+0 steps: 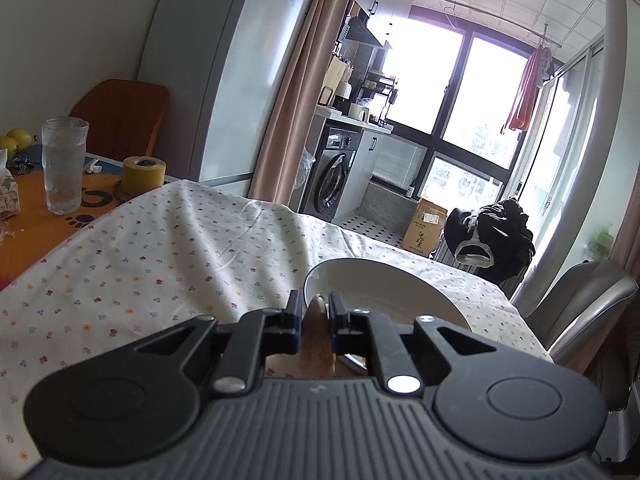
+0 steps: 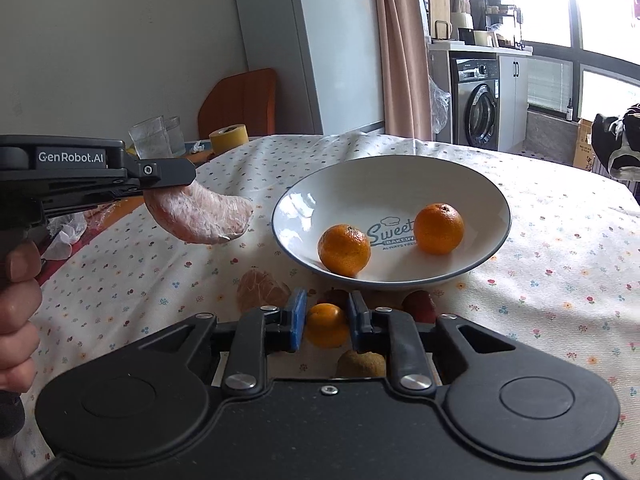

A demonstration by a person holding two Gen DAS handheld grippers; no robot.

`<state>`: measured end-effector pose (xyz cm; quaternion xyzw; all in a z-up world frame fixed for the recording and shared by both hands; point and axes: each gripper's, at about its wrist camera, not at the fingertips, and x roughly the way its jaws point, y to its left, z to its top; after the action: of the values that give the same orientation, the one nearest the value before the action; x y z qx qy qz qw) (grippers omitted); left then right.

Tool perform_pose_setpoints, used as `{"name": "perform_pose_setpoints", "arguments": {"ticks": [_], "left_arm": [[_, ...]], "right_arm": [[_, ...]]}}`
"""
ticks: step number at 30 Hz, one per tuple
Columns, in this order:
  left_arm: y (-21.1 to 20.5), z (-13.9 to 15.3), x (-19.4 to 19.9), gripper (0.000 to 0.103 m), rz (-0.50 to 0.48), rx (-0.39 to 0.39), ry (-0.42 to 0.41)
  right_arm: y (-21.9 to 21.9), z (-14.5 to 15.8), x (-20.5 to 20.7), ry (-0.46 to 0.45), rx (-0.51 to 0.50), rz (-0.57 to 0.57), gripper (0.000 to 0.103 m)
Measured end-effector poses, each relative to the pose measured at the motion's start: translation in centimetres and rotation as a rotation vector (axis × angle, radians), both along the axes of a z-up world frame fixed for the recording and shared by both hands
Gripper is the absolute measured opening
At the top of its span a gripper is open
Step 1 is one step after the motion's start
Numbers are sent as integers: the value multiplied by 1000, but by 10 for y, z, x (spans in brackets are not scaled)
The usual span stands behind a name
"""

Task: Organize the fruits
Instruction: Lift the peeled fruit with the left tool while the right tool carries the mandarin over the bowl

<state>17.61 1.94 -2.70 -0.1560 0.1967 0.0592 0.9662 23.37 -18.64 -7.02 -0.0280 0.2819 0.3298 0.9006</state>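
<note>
Pinching: left gripper (image 2: 188, 188) curved membranous pomelo segment (image 2: 200, 216) | right gripper (image 2: 327, 320) round glossy tangerine (image 2: 326, 326)

Left gripper (image 1: 314, 312) jaws pinched nearly together; right gripper (image 2: 327, 322) jaws set wider, gripping.

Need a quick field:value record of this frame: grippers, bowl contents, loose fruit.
left gripper: shut on pomelo segment, held in the air left of the bowl
right gripper: shut on a mandarin, low over the cloth
bowl: white, blue rim, on floral tablecloth
in bowl: two mandarins, apart
loose on cloth: another pomelo segment, kiwi, red fruit partly hidden
background: glass, yellow tape roll
</note>
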Motion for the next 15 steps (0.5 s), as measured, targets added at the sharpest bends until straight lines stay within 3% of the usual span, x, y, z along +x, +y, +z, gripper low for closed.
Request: {"name": "perform_pose_setpoints", "arguments": {"ticks": [15], "left_arm": [[-11,20,16,10,-31,41,-32]], "right_arm": [[-9,30,27,-75,50,-38,21]]}}
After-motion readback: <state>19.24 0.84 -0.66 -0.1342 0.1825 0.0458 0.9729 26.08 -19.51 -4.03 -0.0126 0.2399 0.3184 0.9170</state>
